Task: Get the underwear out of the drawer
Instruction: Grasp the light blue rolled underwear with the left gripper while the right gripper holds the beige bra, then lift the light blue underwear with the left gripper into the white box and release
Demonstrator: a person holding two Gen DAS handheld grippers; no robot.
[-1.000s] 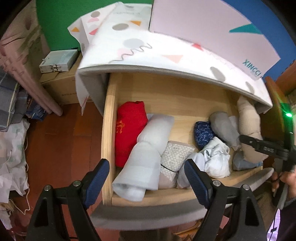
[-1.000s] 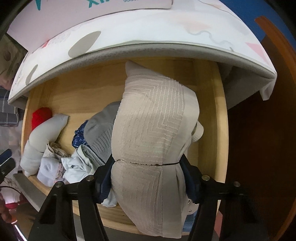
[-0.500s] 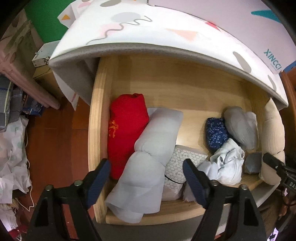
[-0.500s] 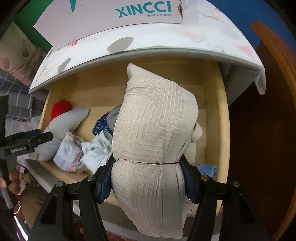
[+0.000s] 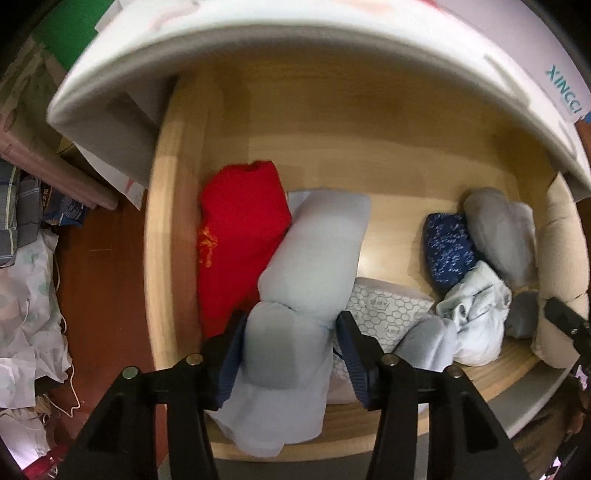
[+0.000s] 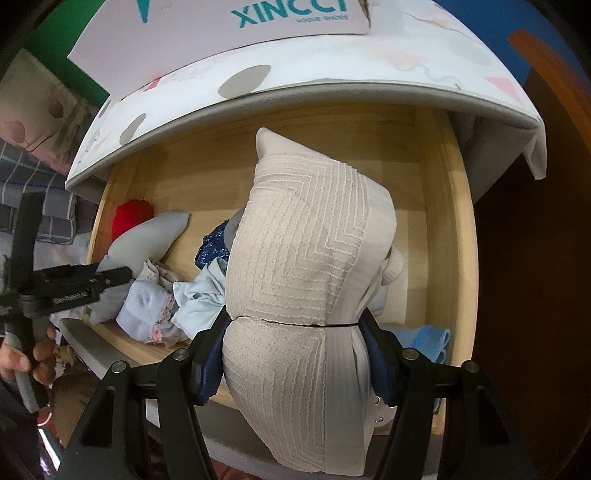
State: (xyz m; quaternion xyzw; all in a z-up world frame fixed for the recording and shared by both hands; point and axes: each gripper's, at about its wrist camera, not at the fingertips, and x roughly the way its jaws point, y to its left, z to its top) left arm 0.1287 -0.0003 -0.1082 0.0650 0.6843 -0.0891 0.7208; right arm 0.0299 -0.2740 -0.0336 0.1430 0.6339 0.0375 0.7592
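Observation:
An open wooden drawer (image 5: 162, 240) holds several rolled garments. My left gripper (image 5: 291, 350) points down into it. Its jaws are closing, and both pads touch the sides of a pale grey rolled garment (image 5: 314, 251) that lies between them, beside a red roll (image 5: 236, 240). My right gripper (image 6: 295, 354) is shut on a beige chevron-textured roll (image 6: 306, 243) and holds it upright over the right part of the drawer (image 6: 447, 221). The left gripper (image 6: 110, 275) also shows at the left of the right wrist view, with a hand on its handle.
A padded top in a patterned cover (image 5: 258, 37) overhangs the back of the drawer, with a shoe box (image 6: 258, 22) on it. Dark blue (image 5: 447, 251), grey (image 5: 502, 232), pale blue (image 5: 476, 310) and hexagon-print (image 5: 384, 306) garments fill the drawer. A blue cloth (image 6: 428, 339) lies at the front right.
My left gripper has sunk into the drawer and its jaws have narrowed from wide open onto the pale grey roll. The right gripper has lifted the beige roll a little.

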